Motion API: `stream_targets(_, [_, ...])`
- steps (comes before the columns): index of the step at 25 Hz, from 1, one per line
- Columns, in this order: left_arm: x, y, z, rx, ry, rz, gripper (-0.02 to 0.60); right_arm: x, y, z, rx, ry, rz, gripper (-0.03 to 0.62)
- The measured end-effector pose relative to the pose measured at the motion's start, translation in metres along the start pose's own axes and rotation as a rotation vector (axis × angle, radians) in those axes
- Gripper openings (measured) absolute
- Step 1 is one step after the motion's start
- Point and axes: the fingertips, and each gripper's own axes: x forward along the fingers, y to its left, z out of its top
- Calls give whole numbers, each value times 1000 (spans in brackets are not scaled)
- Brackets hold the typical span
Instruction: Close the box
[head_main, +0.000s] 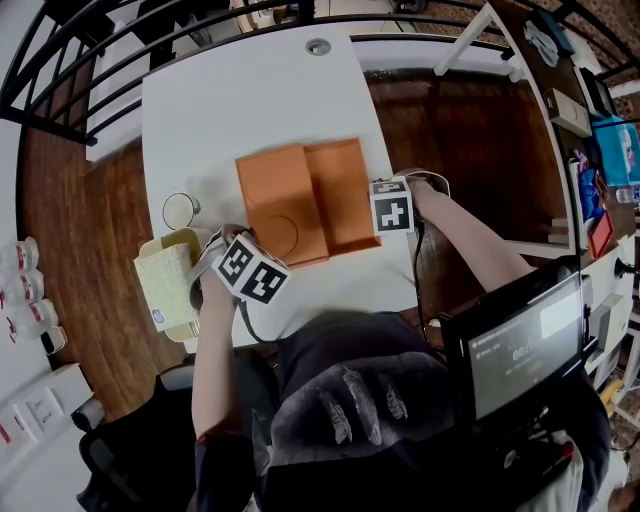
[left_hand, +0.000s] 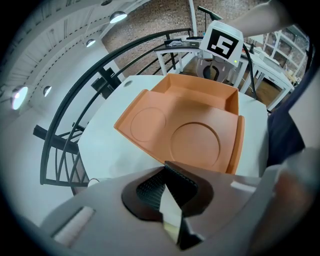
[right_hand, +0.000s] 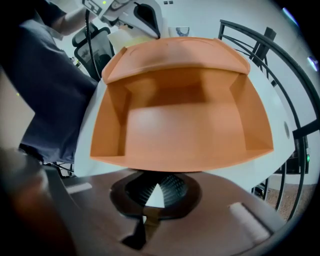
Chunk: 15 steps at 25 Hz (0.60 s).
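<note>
An orange box lies open on the white table (head_main: 250, 100). Its lid (head_main: 280, 205), marked with two round impressions, is folded out flat to the left of the empty tray (head_main: 345, 195). My left gripper (head_main: 243, 240) sits at the lid's near left corner, shut and empty; in the left gripper view its jaws (left_hand: 167, 172) meet just short of the lid (left_hand: 185, 135). My right gripper (head_main: 374, 203) is at the tray's right wall, with its jaws (right_hand: 159, 182) shut just outside the tray's near wall (right_hand: 180, 162), holding nothing.
A round cup (head_main: 180, 211) and a pale yellow packet (head_main: 168, 285) rest at the table's left edge by my left hand. A black railing (head_main: 120, 50) curves round the far side. A screen (head_main: 520, 345) stands at my right, over a wooden floor (head_main: 470, 130).
</note>
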Motion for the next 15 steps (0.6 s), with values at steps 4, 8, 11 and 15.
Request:
stream_targets(4, [0,0,0,-5,-5,-2,14,1,0,3,-2,-1,0,5])
stream_targets(8, [0,0,0,-3,-5,1,14,0,-3,9,-16,-12,-23,5])
stream_targets(11, [0,0,0,-2,-7,2,14,-3,-6,15,-7,-32,-31,5])
stream_targets(15, [0,0,1,0,-5,-3,14,-3,-6,21,-42,-23,-31,5])
